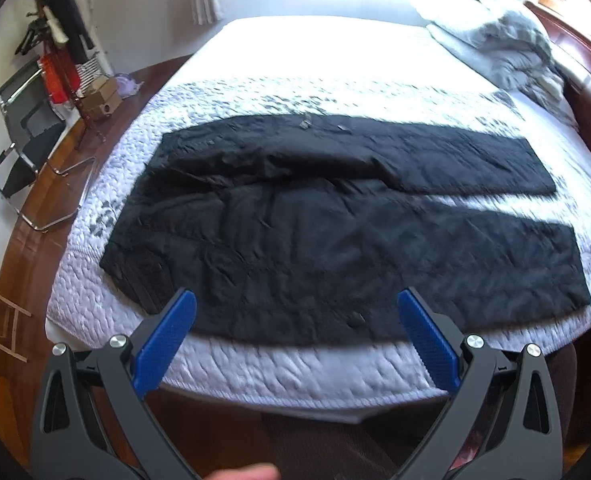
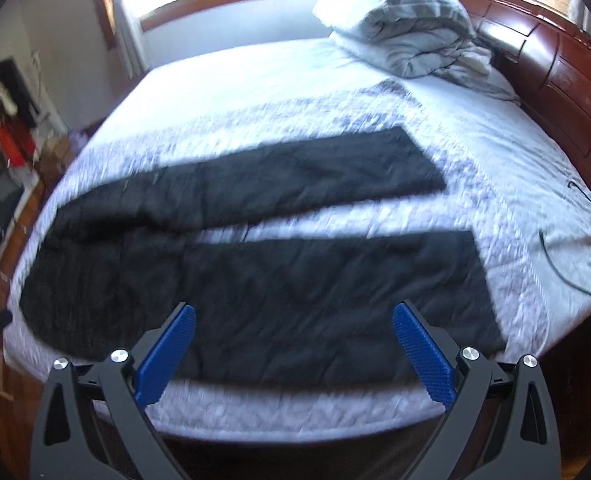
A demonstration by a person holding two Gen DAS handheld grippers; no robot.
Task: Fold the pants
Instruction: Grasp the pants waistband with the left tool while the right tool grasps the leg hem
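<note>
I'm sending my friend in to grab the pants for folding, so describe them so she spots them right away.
Start at the big bed with the white quilted cover. The pants lie flat across its near half, waistband left, both legs stretched right. They are the only black item there; the bundle near the headboard is pale grey bedding.

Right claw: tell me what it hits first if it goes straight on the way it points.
Most likely the pants. The right claw is open and aims down at the near leg spread flat on the bed, with nothing else between. Depth is hard to judge through the fisheye.
</note>
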